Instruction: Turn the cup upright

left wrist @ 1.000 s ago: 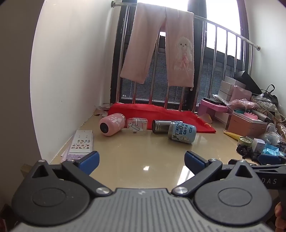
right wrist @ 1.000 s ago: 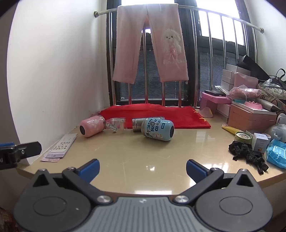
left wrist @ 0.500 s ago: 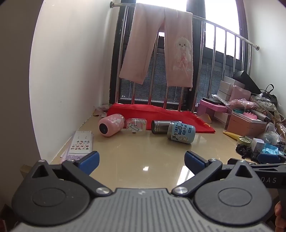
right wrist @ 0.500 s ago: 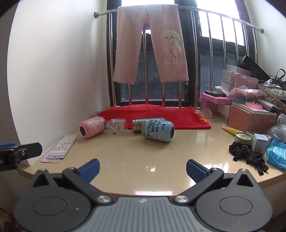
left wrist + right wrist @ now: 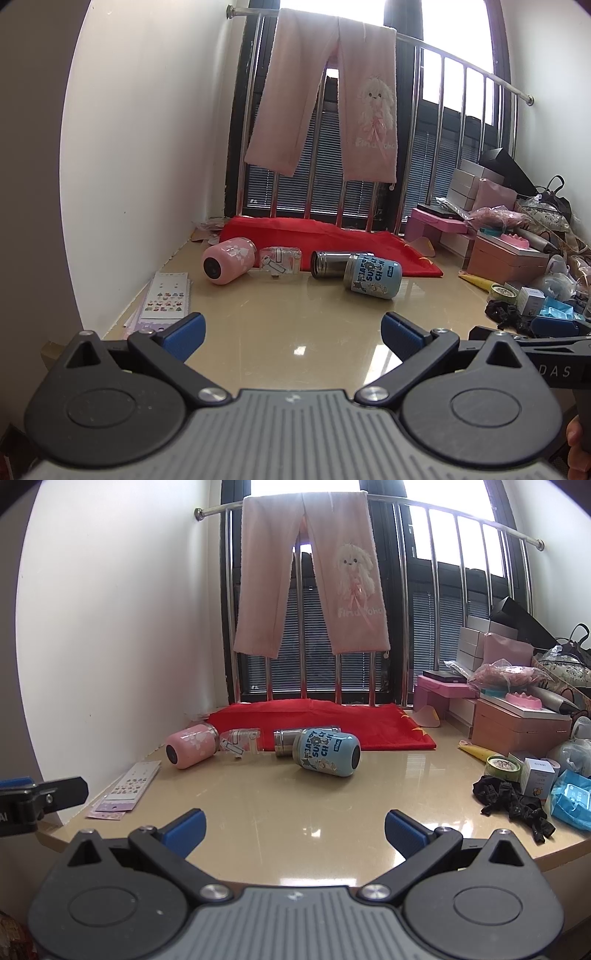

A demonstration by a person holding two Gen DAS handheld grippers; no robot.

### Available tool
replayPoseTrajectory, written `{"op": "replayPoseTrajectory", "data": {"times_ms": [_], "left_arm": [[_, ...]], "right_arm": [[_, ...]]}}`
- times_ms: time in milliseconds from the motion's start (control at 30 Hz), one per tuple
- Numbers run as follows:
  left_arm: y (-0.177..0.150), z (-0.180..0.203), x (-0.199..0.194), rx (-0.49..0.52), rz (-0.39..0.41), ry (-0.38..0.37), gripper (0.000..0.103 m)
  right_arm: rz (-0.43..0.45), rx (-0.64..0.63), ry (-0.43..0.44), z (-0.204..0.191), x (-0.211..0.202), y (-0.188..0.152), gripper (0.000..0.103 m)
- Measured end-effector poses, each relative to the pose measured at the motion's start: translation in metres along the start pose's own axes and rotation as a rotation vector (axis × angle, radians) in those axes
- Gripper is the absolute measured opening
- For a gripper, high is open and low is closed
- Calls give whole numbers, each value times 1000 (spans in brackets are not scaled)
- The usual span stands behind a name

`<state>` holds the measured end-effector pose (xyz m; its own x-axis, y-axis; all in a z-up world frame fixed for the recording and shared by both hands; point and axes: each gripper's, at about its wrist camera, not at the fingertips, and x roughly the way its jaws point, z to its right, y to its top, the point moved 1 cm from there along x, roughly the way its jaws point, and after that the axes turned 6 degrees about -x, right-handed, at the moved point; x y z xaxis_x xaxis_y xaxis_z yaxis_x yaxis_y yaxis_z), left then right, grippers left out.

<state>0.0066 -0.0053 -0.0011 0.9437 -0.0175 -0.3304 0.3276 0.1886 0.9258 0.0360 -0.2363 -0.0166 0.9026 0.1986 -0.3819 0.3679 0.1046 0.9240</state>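
Observation:
A pink cup point(image 5: 229, 260) point(image 5: 191, 745) lies on its side at the back left of the beige table. A light blue printed cup point(image 5: 372, 276) point(image 5: 326, 751) lies on its side near the middle, with a steel cup point(image 5: 328, 264) point(image 5: 286, 740) lying behind it. A clear plastic lid piece point(image 5: 280, 259) point(image 5: 240, 741) lies between the pink and steel cups. My left gripper point(image 5: 291, 332) is open and empty over the near table. My right gripper point(image 5: 295, 829) is open and empty at the table's front edge. Both are well short of the cups.
A red cloth point(image 5: 332, 238) lies behind the cups under a railing with pink trousers point(image 5: 310, 579). A sticker sheet point(image 5: 166, 295) lies by the left wall. Boxes point(image 5: 521, 725), a black tangle point(image 5: 513, 801), a tin and blue packets crowd the right side.
The left gripper has drawn back and lifted slightly, so the cups look a little farther. The right gripper has barely moved. Both stay open.

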Motion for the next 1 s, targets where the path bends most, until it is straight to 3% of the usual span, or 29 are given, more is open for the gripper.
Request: {"op": "replayPoseTrajectory", "data": {"times_ms": [1000], "left_arm": [[1, -2, -4, -2, 9, -6, 103]], "right_arm": [[23, 1, -2, -2, -4, 2, 103]]}}
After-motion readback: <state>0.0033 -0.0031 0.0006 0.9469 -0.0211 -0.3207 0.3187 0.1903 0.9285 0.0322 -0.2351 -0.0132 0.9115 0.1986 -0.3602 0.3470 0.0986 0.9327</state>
